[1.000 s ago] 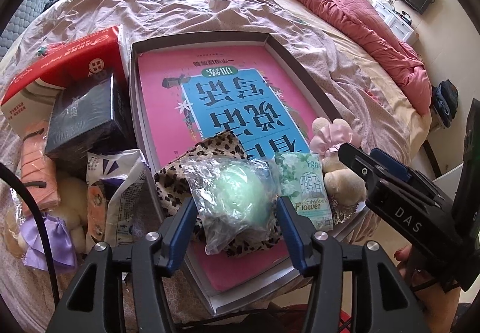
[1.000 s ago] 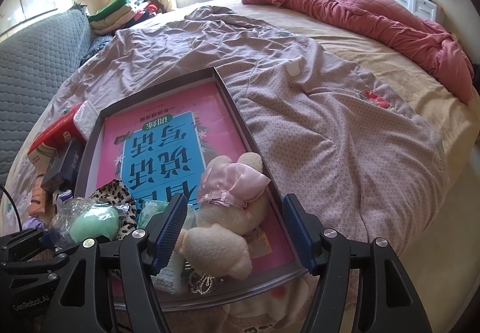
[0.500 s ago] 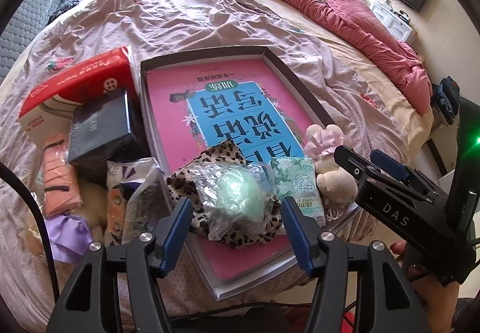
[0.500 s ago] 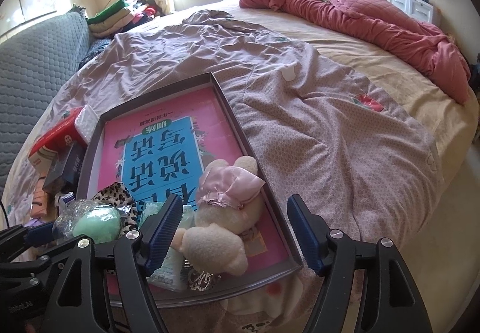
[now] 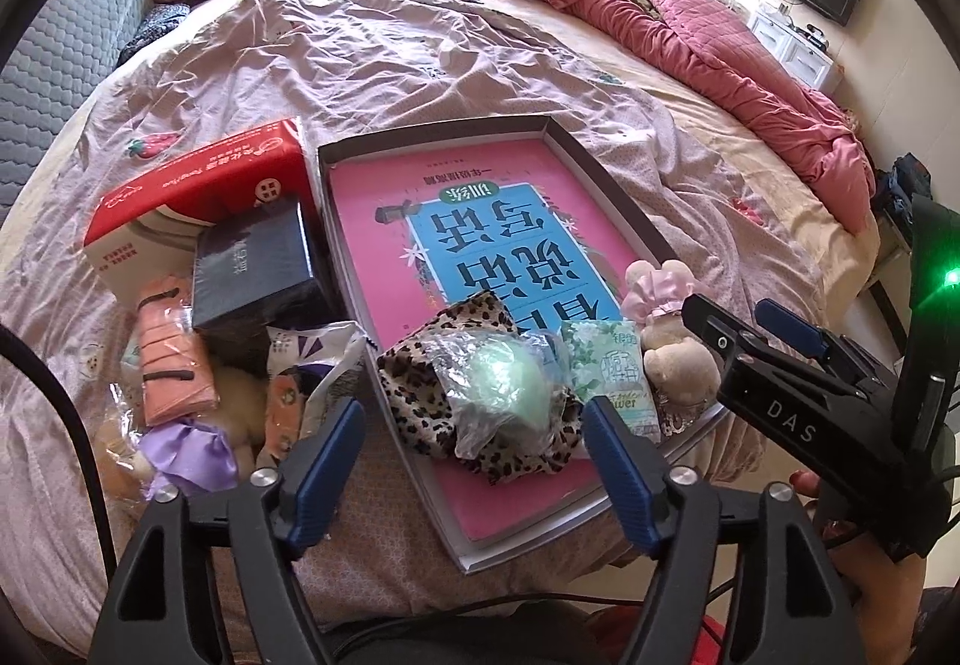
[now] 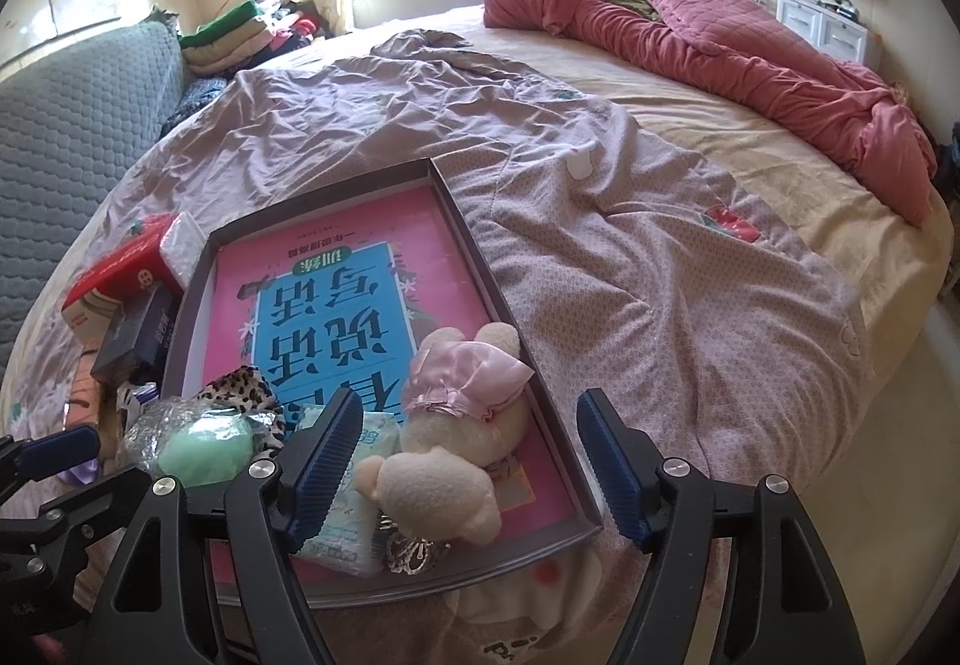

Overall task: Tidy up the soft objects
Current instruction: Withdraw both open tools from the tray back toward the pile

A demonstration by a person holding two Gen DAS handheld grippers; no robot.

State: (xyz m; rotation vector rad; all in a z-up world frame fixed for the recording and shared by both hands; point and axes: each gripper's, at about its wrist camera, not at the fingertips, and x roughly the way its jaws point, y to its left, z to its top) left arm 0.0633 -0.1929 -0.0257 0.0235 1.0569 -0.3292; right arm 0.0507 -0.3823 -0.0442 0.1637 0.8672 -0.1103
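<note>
Jaws wide on both grippers; "Flower" on tissue pack [image 5: 618, 377].

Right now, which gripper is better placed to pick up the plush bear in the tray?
Right. The right gripper is open with the plush bear directly between its fingers. The left gripper is also open but lined up on the bagged green ball, with the bear off to its right.
</note>
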